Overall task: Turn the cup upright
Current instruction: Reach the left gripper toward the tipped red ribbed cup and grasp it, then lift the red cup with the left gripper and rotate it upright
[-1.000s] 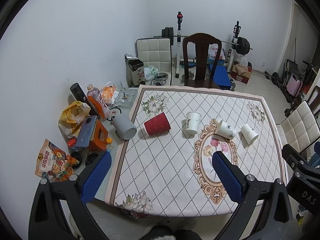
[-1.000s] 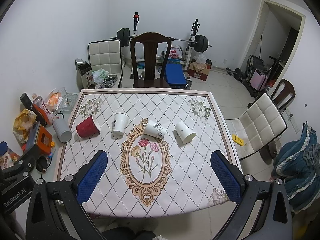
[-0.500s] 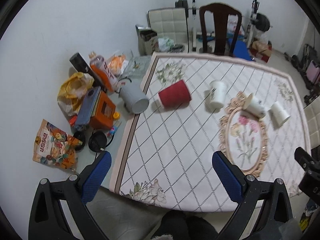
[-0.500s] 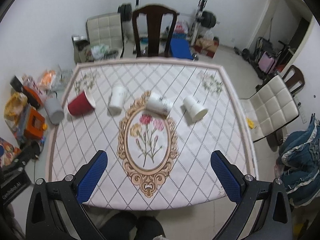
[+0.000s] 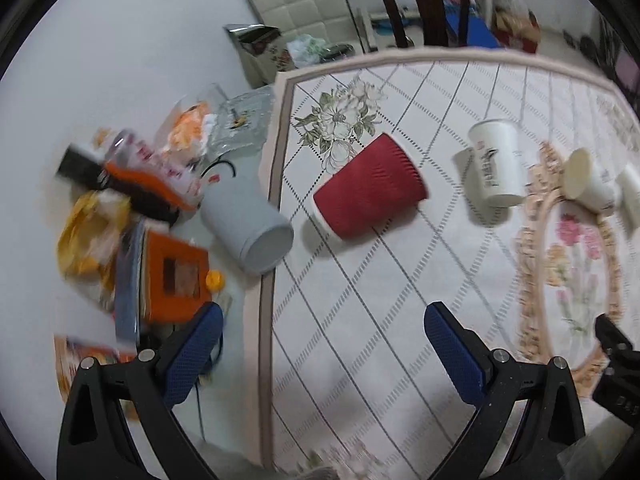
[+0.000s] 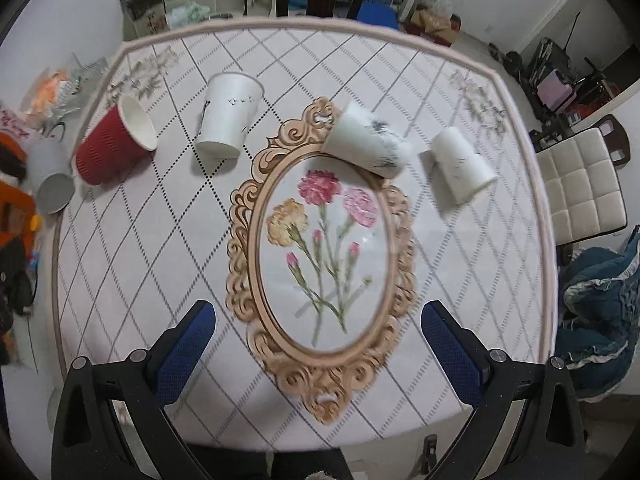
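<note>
A red ribbed cup (image 5: 370, 191) lies on its side at the left of the table; it also shows in the right wrist view (image 6: 114, 146). A white cup (image 5: 496, 168) (image 6: 229, 114) lies next to it, then a second (image 6: 366, 140) and a third white cup (image 6: 464, 164), all on their sides. My left gripper (image 5: 320, 344) is open and empty, above the table's left edge, short of the red cup. My right gripper (image 6: 318, 344) is open and empty over the flower medallion (image 6: 320, 240).
The table (image 6: 520, 240) has a white diamond-pattern cloth. A grey tumbler (image 5: 250, 232) lies just off the left edge among floor clutter with an orange box (image 5: 172, 276). A dark chair (image 5: 424, 0) stands behind the table, a white chair (image 6: 584, 188) to the right.
Both grippers have moved down and forward toward the table; the cups look larger. The left view has swung toward the red cup. Both stay open.
</note>
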